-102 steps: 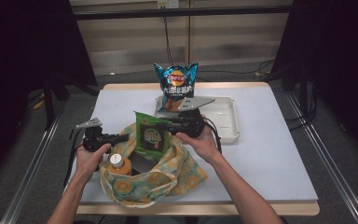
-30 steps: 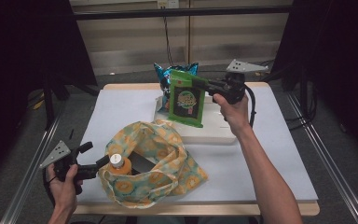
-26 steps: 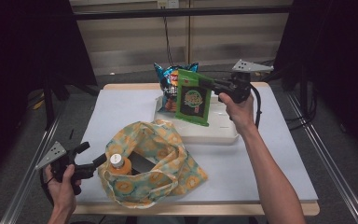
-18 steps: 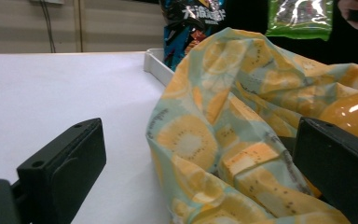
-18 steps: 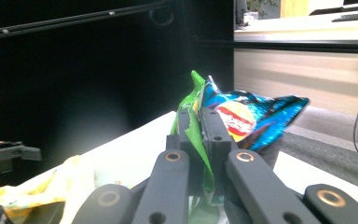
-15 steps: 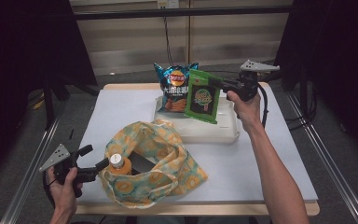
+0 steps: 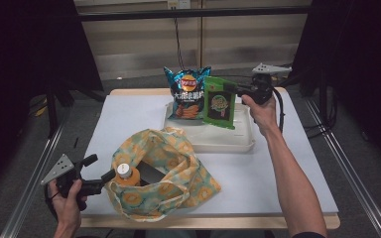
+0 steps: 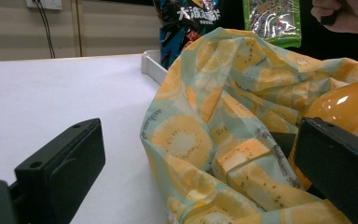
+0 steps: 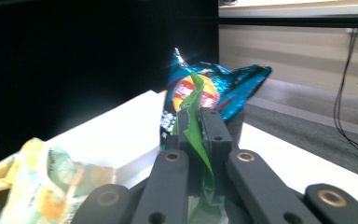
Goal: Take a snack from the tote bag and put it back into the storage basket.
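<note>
1. On the table (image 7: 287,163), a white top with a wooden edge, everything else rests; it runs from the person's side to the far wall.
2. Near the front edge lies a cloth bag (image 7: 178,186) printed with citrus slices, its mouth gaping and a dark flat item inside; the left gripper view shows its folds (image 8: 223,140) close up.
3. Across the far half sits a white tray (image 7: 228,141), just beyond the bag.
4. At the tray's back stands a blue chip bag (image 7: 186,91), upright; the right gripper view shows it (image 9: 233,86) straight ahead.
5. Beside it hangs a green pouch (image 7: 220,103), upright over the tray, just right of the chip bag; whether its bottom touches the tray I cannot tell.
6. At the pouch's top right corner, the right gripper (image 7: 243,89) is clamped on it; the right gripper view shows the green film (image 9: 193,135) pinched between the closed jaws.
7. By the bag's near left rim, the left gripper (image 7: 110,176) has its jaws wide apart, one on each side of the bag's edge.
8. Inside that rim stands an orange bottle (image 7: 126,176) with a white cap, next to one jaw.
</note>
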A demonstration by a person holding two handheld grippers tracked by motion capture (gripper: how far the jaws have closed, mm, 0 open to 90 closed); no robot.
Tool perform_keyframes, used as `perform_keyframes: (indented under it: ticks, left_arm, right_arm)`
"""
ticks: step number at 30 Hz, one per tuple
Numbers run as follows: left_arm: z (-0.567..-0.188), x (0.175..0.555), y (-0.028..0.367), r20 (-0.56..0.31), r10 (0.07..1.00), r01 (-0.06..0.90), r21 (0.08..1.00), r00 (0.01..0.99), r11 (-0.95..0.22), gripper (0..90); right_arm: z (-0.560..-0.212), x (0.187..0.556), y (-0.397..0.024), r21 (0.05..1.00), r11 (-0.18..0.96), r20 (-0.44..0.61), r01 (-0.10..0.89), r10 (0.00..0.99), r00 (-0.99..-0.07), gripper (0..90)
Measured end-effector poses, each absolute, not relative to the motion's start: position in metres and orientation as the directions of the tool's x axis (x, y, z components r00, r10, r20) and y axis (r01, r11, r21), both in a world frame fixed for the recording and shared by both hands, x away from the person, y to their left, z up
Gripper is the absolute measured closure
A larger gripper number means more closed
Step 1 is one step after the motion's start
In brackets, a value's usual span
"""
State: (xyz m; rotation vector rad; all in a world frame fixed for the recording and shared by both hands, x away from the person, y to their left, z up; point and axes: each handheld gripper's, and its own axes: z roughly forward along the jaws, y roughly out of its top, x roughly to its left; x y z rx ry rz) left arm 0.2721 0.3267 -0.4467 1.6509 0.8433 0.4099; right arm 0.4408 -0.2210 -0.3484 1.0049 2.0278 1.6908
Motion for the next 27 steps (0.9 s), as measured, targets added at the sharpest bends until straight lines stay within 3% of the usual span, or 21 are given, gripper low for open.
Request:
perform_keyframes:
  ticks: [27]
  left_arm:
    - [-0.448, 0.272, 0.328, -0.17, 0.71, 0.312, 0.947, 0.683, -0.074, 2.0]
  right_arm:
    - [-0.394, 0.494, -0.236, 0.894, 0.078, 0.226, 0.441, 0.773, -0.593, 88.3]
